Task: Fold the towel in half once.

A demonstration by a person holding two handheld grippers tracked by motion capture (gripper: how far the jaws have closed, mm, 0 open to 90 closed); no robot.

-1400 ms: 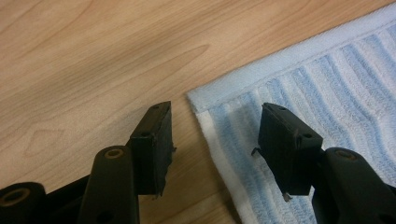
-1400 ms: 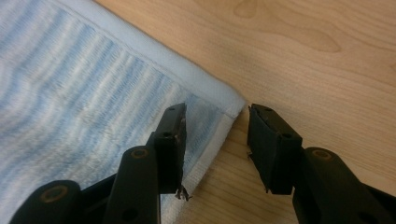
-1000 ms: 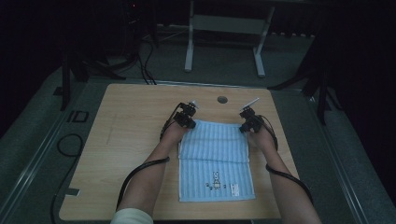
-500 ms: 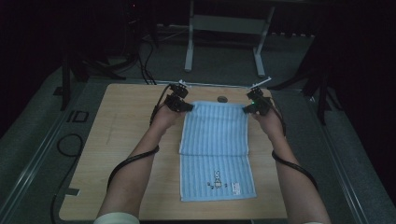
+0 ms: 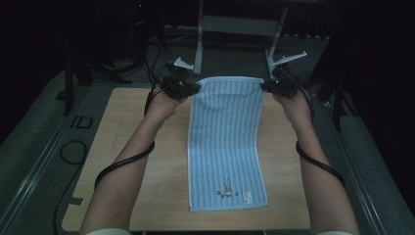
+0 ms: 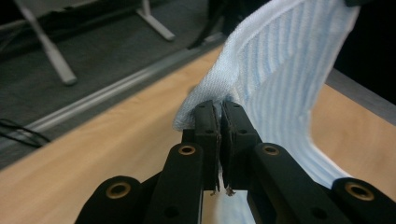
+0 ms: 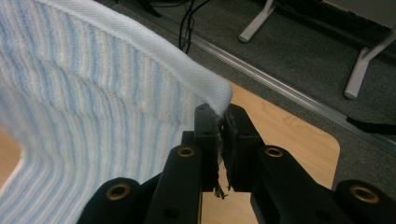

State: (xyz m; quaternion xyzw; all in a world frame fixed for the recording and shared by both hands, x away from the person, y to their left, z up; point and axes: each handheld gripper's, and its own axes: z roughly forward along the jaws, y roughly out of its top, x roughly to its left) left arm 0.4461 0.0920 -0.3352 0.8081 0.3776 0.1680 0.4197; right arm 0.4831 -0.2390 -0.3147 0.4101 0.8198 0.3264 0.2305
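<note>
Towel (image 5: 225, 142), blue-striped, hangs limp and light between both corners, its lower half lying on the surface (image 5: 127, 147). Left hand-held gripper (image 5: 192, 88) and right hand-held gripper (image 5: 267, 86) each pinch a top corner hem, the sensible hold, since soft terry sags anywhere else.

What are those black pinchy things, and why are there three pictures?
A person holds a pinching tool in each hand. The top picture looks down on the wooden table. The left gripper and right gripper each pinch one corner of a blue striped towel, lifting that end while the bunny end lies on the table. The other two pictures come from little cameras on the tools: you see black jaws shut on the towel's corners.
</note>
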